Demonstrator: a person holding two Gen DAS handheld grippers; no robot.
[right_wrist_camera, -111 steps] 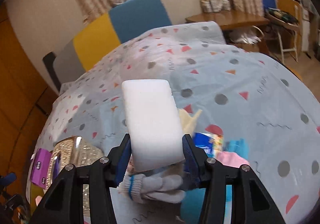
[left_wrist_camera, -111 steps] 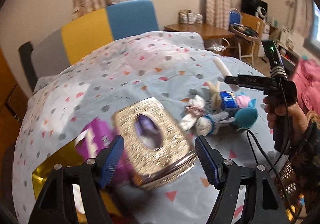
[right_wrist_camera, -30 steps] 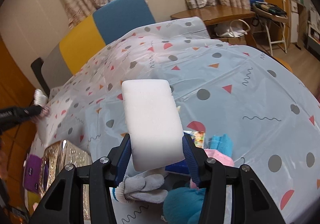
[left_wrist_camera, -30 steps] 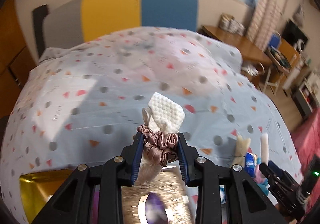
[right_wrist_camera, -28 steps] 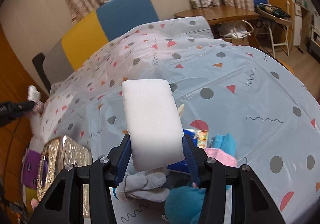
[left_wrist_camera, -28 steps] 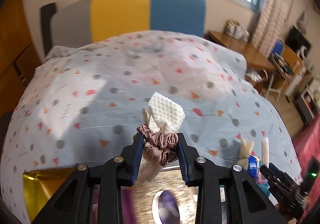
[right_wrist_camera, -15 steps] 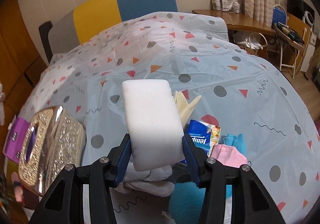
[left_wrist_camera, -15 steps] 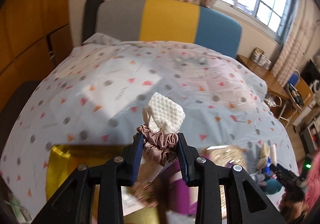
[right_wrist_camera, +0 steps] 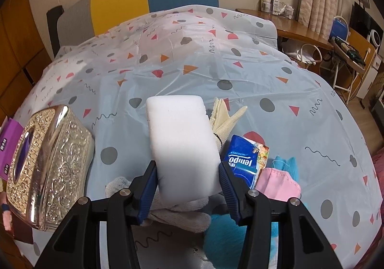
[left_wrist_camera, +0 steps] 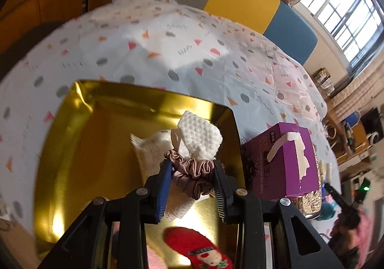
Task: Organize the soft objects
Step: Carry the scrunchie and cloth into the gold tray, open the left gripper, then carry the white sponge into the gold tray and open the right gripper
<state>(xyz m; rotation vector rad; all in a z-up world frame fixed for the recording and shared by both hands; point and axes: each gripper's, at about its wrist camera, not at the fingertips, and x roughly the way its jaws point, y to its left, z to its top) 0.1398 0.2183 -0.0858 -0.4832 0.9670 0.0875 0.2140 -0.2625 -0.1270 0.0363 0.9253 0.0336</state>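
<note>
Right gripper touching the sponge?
Touching. Right wrist view: both blue pads of the right gripper press flat against the sponge sides, no gap.

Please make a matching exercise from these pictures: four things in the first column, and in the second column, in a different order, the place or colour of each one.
Things:
1. white sponge
2. rolled cloth with scrunchie
3. red sock
4. tissue pack

Descriptions:
A. lies in the gold tray
B. blue, on the tablecloth
C. held by the left gripper
D. held by the right gripper

Pairs: 1-D, 2-C, 3-A, 4-B
</note>
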